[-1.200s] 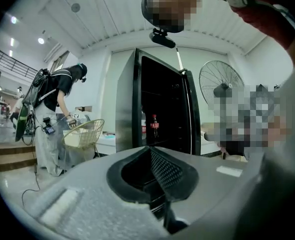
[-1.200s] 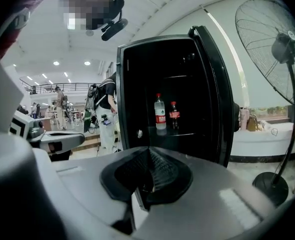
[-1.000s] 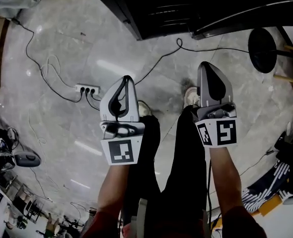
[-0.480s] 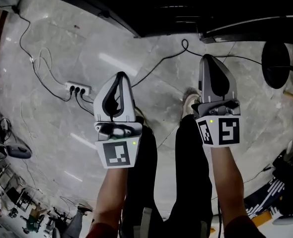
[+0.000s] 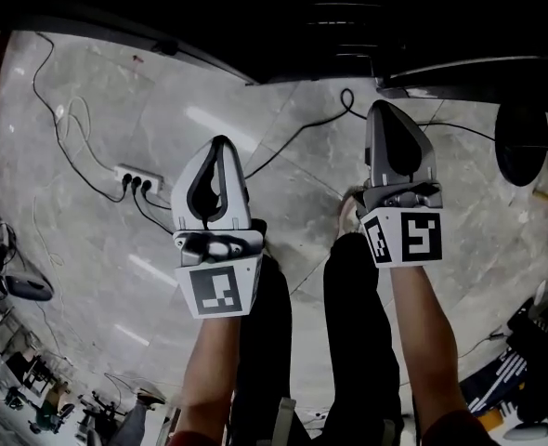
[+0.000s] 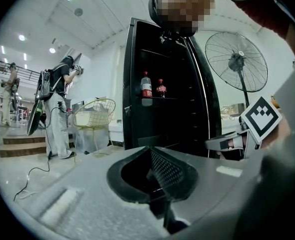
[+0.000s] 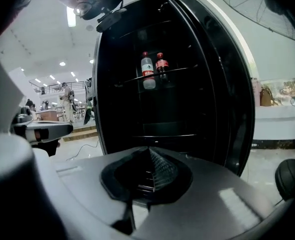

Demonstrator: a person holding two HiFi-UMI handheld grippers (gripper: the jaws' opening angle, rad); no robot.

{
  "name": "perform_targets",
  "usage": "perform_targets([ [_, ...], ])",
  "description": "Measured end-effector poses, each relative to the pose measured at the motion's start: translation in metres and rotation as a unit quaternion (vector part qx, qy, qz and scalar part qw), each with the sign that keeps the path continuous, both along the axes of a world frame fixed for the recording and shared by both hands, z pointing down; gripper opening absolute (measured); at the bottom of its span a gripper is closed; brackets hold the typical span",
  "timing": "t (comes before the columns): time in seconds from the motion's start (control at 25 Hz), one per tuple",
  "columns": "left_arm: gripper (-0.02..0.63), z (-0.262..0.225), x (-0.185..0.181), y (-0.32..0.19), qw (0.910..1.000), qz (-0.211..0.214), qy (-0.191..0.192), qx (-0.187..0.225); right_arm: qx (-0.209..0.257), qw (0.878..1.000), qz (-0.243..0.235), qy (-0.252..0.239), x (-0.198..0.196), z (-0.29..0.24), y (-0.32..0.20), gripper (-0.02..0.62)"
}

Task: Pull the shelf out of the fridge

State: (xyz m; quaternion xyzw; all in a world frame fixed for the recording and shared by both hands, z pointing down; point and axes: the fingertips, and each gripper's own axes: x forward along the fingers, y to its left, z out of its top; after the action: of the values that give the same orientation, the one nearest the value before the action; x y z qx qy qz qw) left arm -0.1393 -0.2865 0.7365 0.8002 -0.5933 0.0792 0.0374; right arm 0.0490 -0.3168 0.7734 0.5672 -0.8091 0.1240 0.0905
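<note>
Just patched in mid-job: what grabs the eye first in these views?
The tall black fridge stands open straight ahead of both grippers, with two bottles on its upper glass shelf. In the head view the left gripper and right gripper hang shut and empty over the pale stone floor, cables trailing to a power strip.

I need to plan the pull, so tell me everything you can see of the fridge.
The fridge is a tall black cabinet standing upright on the pale floor, its front open and its inside dark. A thin, glass-looking shelf crosses the upper part and carries two bottles side by side: a clear one with a red label and a dark one with a red cap. A lower shelf shows beneath. Nothing else is seen touching it.
</note>
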Motion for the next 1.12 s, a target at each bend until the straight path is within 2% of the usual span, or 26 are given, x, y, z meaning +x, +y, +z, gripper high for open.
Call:
perform_targets([
  [0.08, -0.002, 0.004, 0.000, -0.003, 1.0000, -0.002, 0.002, -0.004, -0.002, 1.000, -0.007, -0.002, -0.005, 0.006, -0.008, -0.003],
  [0.16, -0.002, 0.009, 0.000, -0.004, 0.9999, -0.004, 0.006, -0.008, -0.013, 1.000, -0.002, -0.027, -0.008, 0.011, -0.018, 0.012],
  [0.24, -0.002, 0.013, -0.001, -0.004, 0.9999, -0.005, 0.007, -0.014, -0.028, 0.997, 0.012, -0.070, -0.009, 0.017, -0.031, 0.032],
  [0.32, -0.002, 0.015, -0.002, -0.006, 0.9998, -0.006, 0.009, -0.017, -0.050, 0.988, 0.039, -0.140, -0.007, 0.024, -0.048, 0.072],
  [0.4, -0.002, 0.015, -0.003, -0.007, 0.9998, -0.008, 0.011, -0.015, -0.076, 0.969, 0.066, -0.228, -0.006, 0.032, -0.065, 0.102],
  [0.44, -0.002, 0.015, -0.003, -0.008, 0.9998, -0.011, 0.012, -0.014, -0.087, 0.957, 0.072, -0.267, -0.007, 0.035, -0.073, 0.136],
  [0.56, -0.002, 0.015, -0.007, -0.007, 0.9997, -0.018, 0.009, -0.013, -0.105, 0.921, 0.082, -0.365, -0.015, 0.042, -0.095, 0.205],
  [0.6, -0.002, 0.015, -0.008, -0.008, 0.9997, -0.019, 0.008, -0.012, -0.105, 0.909, 0.088, -0.393, -0.017, 0.044, -0.103, 0.209],
  [0.8, -0.002, 0.021, -0.009, -0.011, 0.9994, -0.022, 0.018, -0.018, -0.097, 0.868, 0.113, -0.473, -0.018, 0.055, -0.138, 0.252],
  [0.92, -0.002, 0.024, -0.010, -0.011, 0.9993, -0.020, 0.023, -0.023, -0.092, 0.825, 0.124, -0.544, -0.019, 0.057, -0.158, 0.272],
  [0.96, -0.002, 0.023, -0.010, -0.012, 0.9993, -0.018, 0.025, -0.022, -0.087, 0.814, 0.125, -0.560, -0.019, 0.056, -0.165, 0.275],
  [1.0, -0.002, 0.022, -0.010, -0.013, 0.9993, -0.016, 0.027, -0.021, -0.082, 0.810, 0.125, -0.568, -0.020, 0.055, -0.171, 0.275],
  [1.12, -0.002, 0.021, -0.013, -0.014, 0.9992, -0.014, 0.032, -0.021, -0.073, 0.808, 0.126, -0.571, -0.022, 0.052, -0.188, 0.273],
])
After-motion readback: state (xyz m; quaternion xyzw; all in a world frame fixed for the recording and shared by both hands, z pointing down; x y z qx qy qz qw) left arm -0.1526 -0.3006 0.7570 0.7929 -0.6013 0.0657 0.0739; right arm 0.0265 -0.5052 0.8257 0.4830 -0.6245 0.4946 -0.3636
